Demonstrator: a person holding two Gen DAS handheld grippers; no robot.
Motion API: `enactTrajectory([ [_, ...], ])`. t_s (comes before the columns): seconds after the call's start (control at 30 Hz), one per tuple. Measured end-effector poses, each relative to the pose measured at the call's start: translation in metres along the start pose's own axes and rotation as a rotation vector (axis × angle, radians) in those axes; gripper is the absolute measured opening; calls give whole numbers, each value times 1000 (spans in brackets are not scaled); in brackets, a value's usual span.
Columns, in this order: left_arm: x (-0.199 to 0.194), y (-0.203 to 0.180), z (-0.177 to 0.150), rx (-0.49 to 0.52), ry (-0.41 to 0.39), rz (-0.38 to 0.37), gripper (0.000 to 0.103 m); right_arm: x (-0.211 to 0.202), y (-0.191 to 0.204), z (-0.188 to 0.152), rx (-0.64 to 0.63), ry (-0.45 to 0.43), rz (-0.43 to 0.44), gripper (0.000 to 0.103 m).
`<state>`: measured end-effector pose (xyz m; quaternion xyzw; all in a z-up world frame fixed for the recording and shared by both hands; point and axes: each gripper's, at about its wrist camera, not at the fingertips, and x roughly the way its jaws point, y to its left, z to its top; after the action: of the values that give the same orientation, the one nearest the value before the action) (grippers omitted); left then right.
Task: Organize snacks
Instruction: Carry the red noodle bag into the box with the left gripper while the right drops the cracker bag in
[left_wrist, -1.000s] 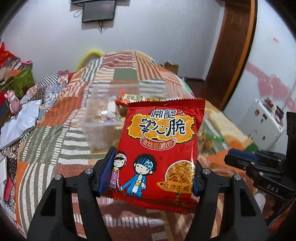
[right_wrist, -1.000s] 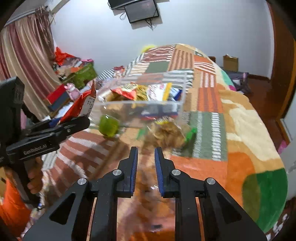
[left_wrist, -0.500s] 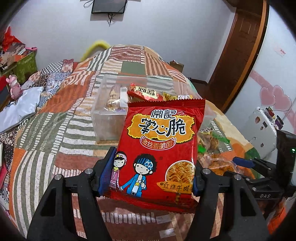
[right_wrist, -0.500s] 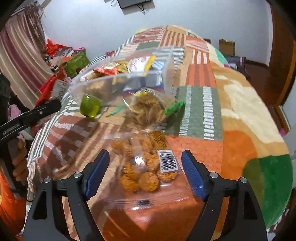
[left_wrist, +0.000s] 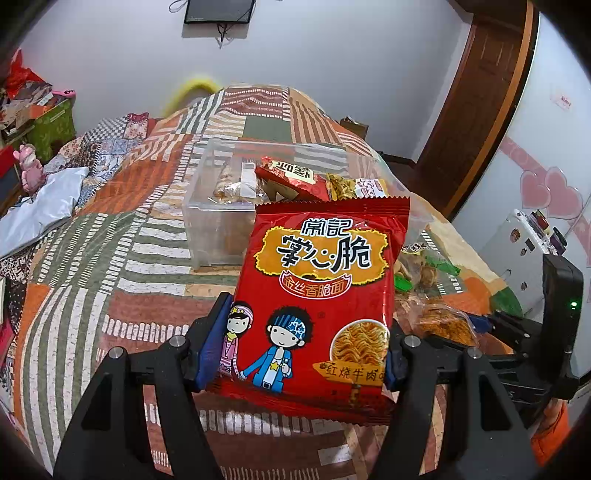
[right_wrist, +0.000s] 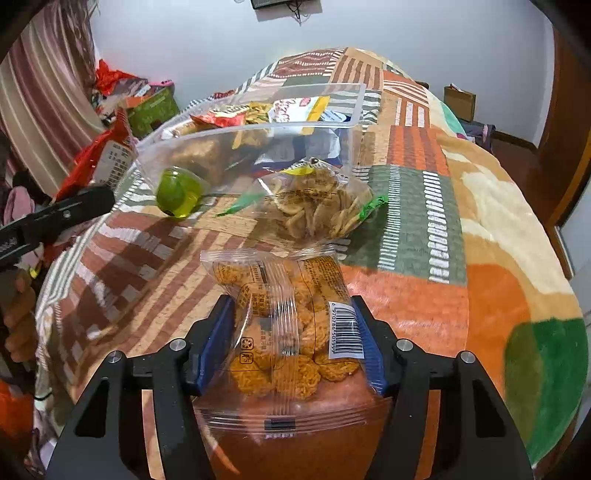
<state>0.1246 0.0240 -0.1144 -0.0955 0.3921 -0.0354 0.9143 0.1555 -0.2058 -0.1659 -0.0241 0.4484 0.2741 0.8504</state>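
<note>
My left gripper (left_wrist: 303, 343) is shut on a red noodle-snack packet (left_wrist: 321, 280) and holds it upright in front of the clear plastic box (left_wrist: 218, 225), which has several snack packs in it. In the right wrist view my right gripper (right_wrist: 295, 343) is low over the bedspread. Its jaws are closing on a clear bag of orange round crackers (right_wrist: 288, 295), and both blue pads touch the bag's sides as it bunches up. A clear bag of pale chips (right_wrist: 314, 210) and a green jelly cup (right_wrist: 177, 195) lie just before the box (right_wrist: 258, 133).
Everything sits on a patchwork bedspread (right_wrist: 417, 206) on a bed. A person's hand (right_wrist: 18, 332) holds the left gripper's handle at the left edge. Clutter and a curtain line the left wall, and a wooden door (left_wrist: 480, 110) stands at the right.
My right gripper went from shut to wide open, sank over the cracker bag, and now narrows around it. The left gripper keeps its hold on the red packet, nearly still.
</note>
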Motion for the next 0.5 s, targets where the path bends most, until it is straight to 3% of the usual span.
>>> enactTrajectory([
  [0.27,-18,4,9,-9,-59,18,66,-31,20,11,-25,-93,28,58],
  [0.5,-23,9,31,-21,-104,37,66,-46,30,49,-43,-202,37,58],
])
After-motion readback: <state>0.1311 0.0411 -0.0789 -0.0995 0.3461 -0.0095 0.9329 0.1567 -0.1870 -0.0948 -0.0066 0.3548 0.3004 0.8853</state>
